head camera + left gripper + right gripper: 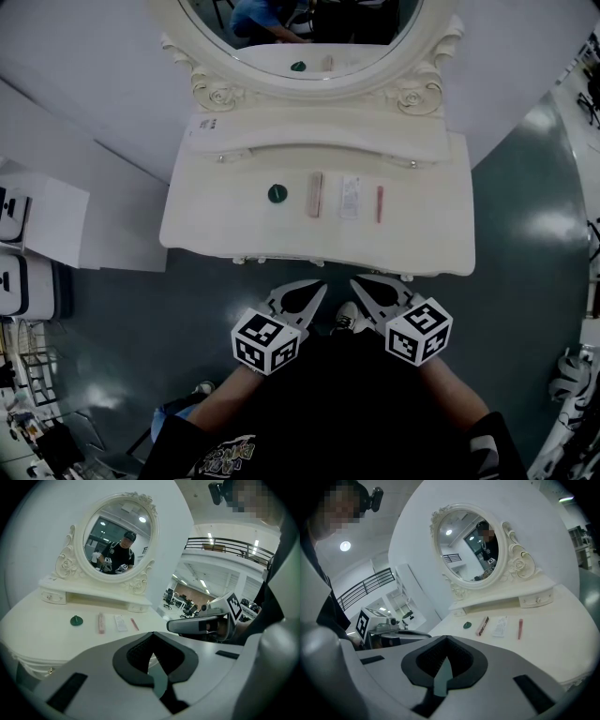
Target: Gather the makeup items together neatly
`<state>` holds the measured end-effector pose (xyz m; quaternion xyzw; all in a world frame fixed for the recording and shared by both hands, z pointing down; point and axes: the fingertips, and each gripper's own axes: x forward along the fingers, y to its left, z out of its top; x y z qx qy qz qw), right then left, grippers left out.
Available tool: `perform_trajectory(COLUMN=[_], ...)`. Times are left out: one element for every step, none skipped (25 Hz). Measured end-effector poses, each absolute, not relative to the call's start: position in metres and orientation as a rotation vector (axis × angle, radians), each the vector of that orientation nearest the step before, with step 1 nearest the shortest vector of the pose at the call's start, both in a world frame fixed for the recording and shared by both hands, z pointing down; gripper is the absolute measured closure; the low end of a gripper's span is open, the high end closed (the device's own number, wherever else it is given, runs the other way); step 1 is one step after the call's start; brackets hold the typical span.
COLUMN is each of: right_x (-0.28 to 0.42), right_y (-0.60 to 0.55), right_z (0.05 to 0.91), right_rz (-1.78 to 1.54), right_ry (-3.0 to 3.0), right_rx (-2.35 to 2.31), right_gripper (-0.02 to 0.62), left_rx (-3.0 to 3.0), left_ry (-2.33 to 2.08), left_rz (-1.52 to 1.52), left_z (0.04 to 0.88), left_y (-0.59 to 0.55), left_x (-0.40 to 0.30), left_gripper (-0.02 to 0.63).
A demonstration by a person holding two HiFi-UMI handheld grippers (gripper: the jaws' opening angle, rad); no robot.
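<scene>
A cream-white dressing table with carved trim (422, 225) fills the upper middle of the head view, and its oval mirror in an ornate frame (319, 52) is cut off by the top edge. Four makeup items lie on the tabletop in one loose row, each apart from the next. From left to right they are a small dark green round piece (277, 194), perhaps a cap, though it is too small to tell for sure; a long pale pink tube (315, 195); a flat white sachet (350, 197); and a slim red stick (380, 203). The three long items lie roughly parallel, their ends pointing toward the mirror. Both grippers hang in the lower middle of the frame, off the table's front edge, over the glossy grey-green floor (525, 281) and well apart from the row. The left gripper (314, 292) has its jaws pressed together at the tips with nothing between them. In its own view only floor shows through the dark opening behind the tips. The right gripper (366, 289) is clenched the same way and holds nothing. The two angle inward, tips near each other but not touching, above the person's dark top (347, 403). White boxes (56, 220) stand at the far left.
</scene>
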<state>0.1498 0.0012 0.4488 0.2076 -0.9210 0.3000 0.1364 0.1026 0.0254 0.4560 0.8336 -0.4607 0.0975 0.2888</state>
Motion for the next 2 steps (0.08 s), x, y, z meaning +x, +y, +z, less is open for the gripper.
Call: perform_trajectory(right_x=[0.1498,0.1499], right_y=[0.0009,0.0006], right_z=[0.4491,0.4493], right_rz=[0.868,0.868], right_ry=[-2.666,-2.666], right_rx=[0.600,0.599], right_gripper=[0.566,0.566], left_rx=[2.224,2.223], left_ry=[-1.229,-1.229], left_rz=[0.260,0.259], left_z=[0.4561,0.4563], left_y=[0.0250,0.0247], left_x=[0.1028,0.1030], left_gripper=[0.598,0.598])
